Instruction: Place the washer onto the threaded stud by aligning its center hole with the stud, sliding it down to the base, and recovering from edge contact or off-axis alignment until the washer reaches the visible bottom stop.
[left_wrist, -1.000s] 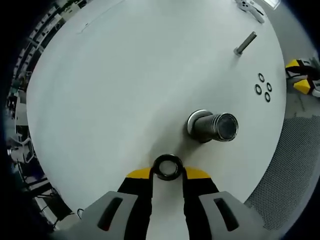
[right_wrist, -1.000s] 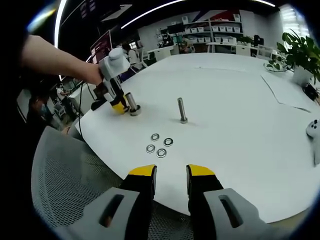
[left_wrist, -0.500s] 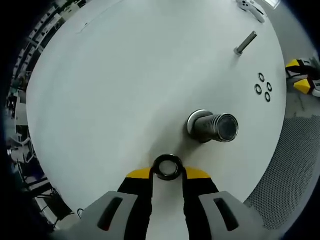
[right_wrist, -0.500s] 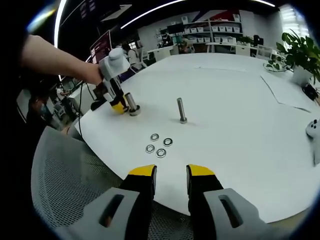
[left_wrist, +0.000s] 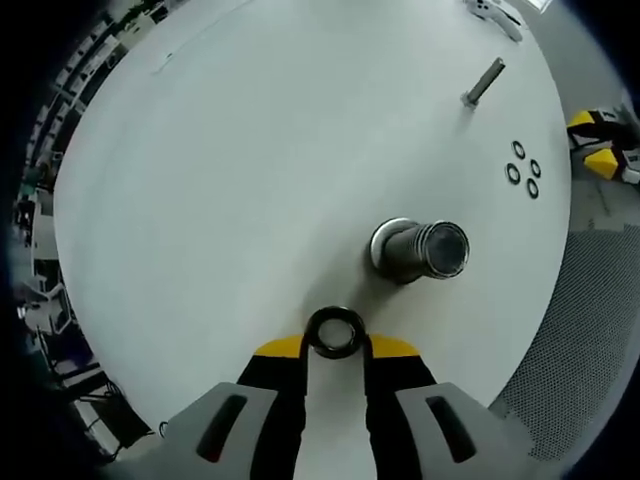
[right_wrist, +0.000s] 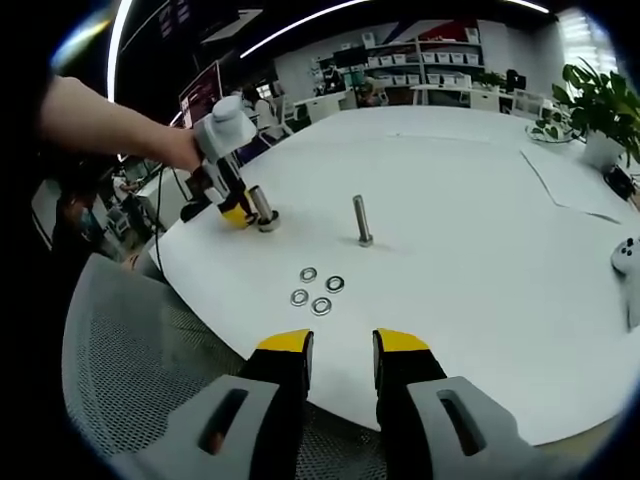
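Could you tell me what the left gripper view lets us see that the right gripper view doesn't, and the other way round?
The left gripper view shows the dark washer pinched between the left gripper tips, short of the wide threaded stud. The right gripper view shows the person's arm, a potted plant and shelving behind the table. Both views show the white table, the wide stud, the slim bolt standing upright and four loose washers. The right gripper holds nothing.
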